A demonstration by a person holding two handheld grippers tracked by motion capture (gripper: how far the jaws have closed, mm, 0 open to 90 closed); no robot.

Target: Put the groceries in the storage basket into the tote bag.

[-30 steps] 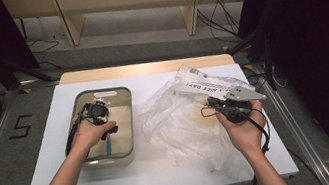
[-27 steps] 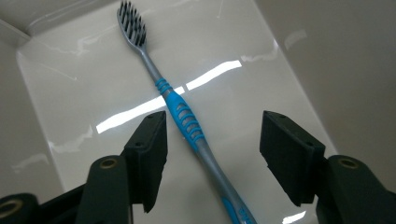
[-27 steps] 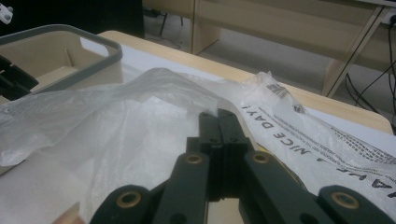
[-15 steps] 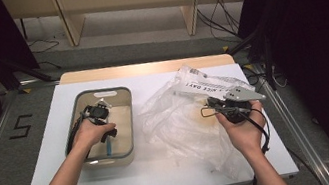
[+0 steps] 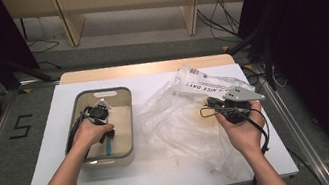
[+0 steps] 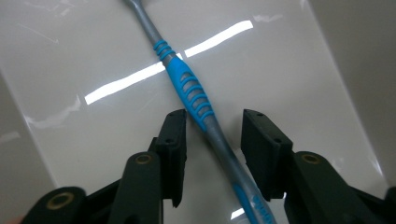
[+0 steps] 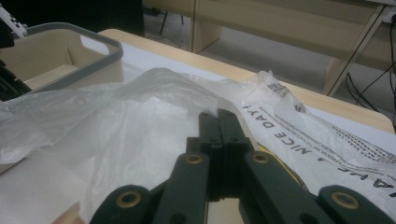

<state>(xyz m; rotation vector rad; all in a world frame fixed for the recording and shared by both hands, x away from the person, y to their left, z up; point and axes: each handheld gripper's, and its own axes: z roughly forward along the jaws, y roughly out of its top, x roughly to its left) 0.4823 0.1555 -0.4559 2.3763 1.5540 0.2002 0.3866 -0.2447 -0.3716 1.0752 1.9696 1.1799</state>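
We count one toothbrush (image 6: pixel 196 100), one bin (image 5: pixel 121 95), one clear plastic bag (image 5: pixel 177 120). Toothbrush: grey shaft, ribbed blue grip, lying flat on the beige bin floor. Left hand-held gripper (image 6: pixel 212 133) has jaws apart, straddling the handle. Right hand-held gripper (image 7: pixel 219 122) has jaws together over the bag on the white desk (image 5: pixel 166 173); whether it pinches film we cannot tell.

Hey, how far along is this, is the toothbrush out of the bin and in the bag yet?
Not yet. Done: the right tool is shut, apparently pinching the plastic bag on the table. In hand: the left tool is down in the bin, open, its jaws either side of the toothbrush, which lies flat on the bin floor. Left: closing on it, lifting it out, and presumably moving it to the bag.
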